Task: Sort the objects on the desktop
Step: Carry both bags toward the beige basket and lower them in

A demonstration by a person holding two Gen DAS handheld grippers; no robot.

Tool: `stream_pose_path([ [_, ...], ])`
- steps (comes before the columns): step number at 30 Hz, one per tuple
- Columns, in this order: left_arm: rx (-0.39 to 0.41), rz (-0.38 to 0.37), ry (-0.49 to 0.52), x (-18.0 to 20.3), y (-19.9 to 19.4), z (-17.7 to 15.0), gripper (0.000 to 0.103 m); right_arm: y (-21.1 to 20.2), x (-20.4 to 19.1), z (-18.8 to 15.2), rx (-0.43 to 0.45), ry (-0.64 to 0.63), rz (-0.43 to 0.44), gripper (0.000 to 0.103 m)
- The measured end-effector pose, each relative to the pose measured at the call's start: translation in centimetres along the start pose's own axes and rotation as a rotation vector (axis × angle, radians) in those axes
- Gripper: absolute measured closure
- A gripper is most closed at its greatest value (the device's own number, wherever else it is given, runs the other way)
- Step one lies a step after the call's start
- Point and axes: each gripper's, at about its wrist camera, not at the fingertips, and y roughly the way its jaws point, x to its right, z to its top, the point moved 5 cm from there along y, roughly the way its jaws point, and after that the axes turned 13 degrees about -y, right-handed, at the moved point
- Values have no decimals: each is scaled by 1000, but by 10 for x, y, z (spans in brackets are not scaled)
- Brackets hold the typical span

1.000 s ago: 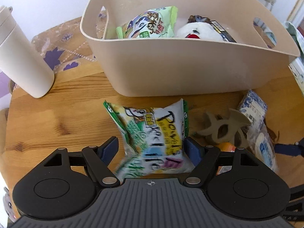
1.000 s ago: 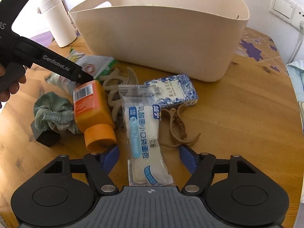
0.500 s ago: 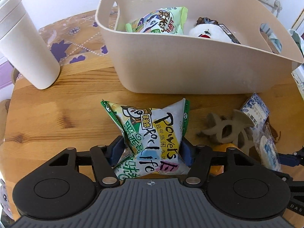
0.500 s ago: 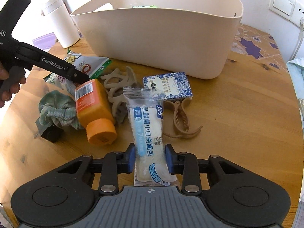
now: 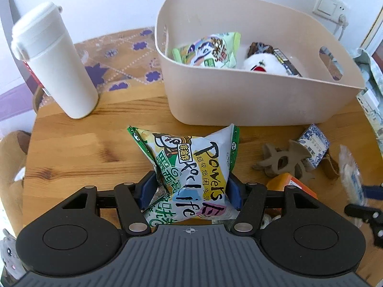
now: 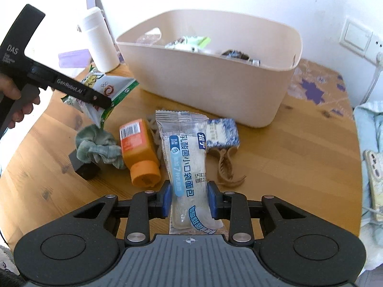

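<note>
A round wooden table [image 6: 299,157] carries everything. At its far side stands one beige bin [image 5: 251,95], and inside it lie one green snack bag [image 5: 213,50], one white plush toy [image 5: 261,64] and one dark packet [image 5: 284,62]. One white tumbler [image 5: 55,67] stands upright left of the bin.

A second ago both packets lay on the table between open jaws. Now each is clamped and lifted. The left gripper [image 5: 190,191] grips one green snack packet [image 5: 189,167] by its lower half, held above the table in front of the bin. The right gripper [image 6: 189,199] is clamped on one clear bread packet [image 6: 185,165], raised over the clutter.

On the table below lie one orange bottle [image 6: 138,151] on its side, one blue-patterned box [image 6: 222,132], one green scrunchie [image 6: 98,147] touching the bottle, two tan hair claws, one [image 6: 227,169] just right of the bread and one [image 5: 284,160] beside the box, and one small black block [image 6: 83,168].
</note>
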Motion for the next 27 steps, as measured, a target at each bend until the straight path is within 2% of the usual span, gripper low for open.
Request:
stream_pose_path([
  [11,120,-31,-28,0,-45,18,41,-37,26,33,77,-7,-46,73],
  [21,257,-61,-74,9,-81,79,41,-49,59,87,165,-43,-105,73],
  [27,316,-36,-72,20,-81,115,41,-40,76,120,192,-54,-141,73],
])
